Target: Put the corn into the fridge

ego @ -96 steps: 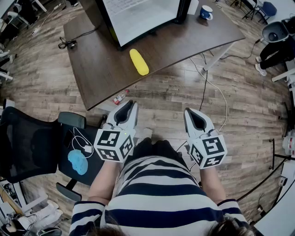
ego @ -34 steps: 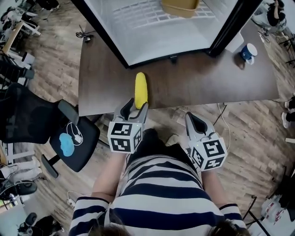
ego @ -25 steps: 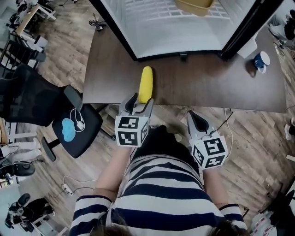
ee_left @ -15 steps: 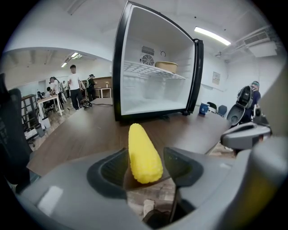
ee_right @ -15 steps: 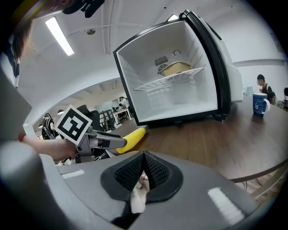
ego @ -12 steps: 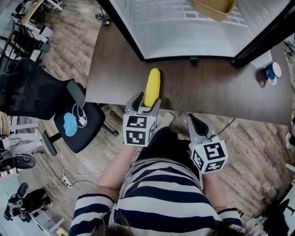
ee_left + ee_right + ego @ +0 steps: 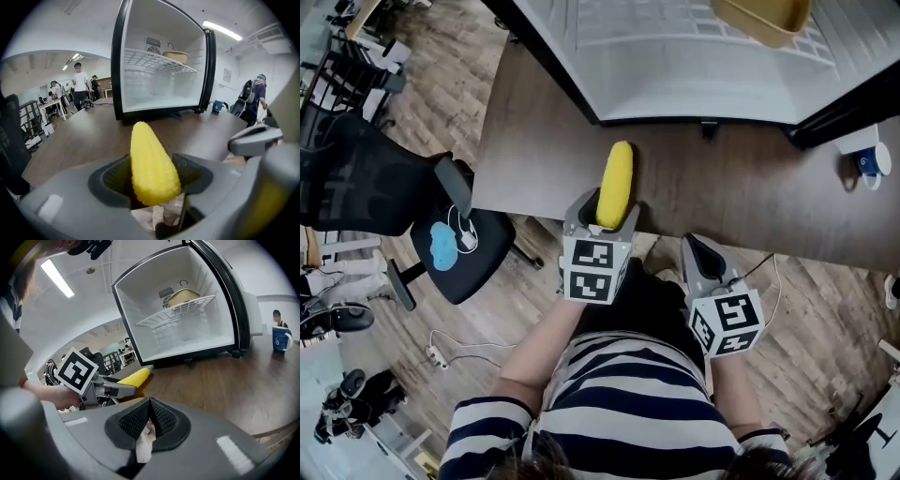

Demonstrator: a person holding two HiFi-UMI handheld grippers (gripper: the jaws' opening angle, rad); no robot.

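Observation:
A yellow corn cob (image 7: 615, 181) lies on the dark wooden table (image 7: 750, 192), pointing at the open fridge (image 7: 675, 70). My left gripper (image 7: 602, 214) is open, and its jaws stand either side of the cob's near end. In the left gripper view the corn (image 7: 152, 164) fills the gap between the pads, close to both. My right gripper (image 7: 701, 253) hangs shut and empty off the table's near edge, and its pads (image 7: 159, 420) meet. The right gripper view shows the corn (image 7: 133, 377) and the left gripper (image 7: 105, 389) to its left.
The white fridge (image 7: 159, 101) stands open on the table. A yellow bowl (image 7: 764, 17) sits on its wire shelf. A blue mug (image 7: 872, 161) is at the table's right end. A black office chair (image 7: 356, 173) stands to the left, and people are far off across the room (image 7: 80, 82).
My left gripper has moved forward over the table edge, so the corn's near end now lies between its jaws. The right gripper has kept its place beside me.

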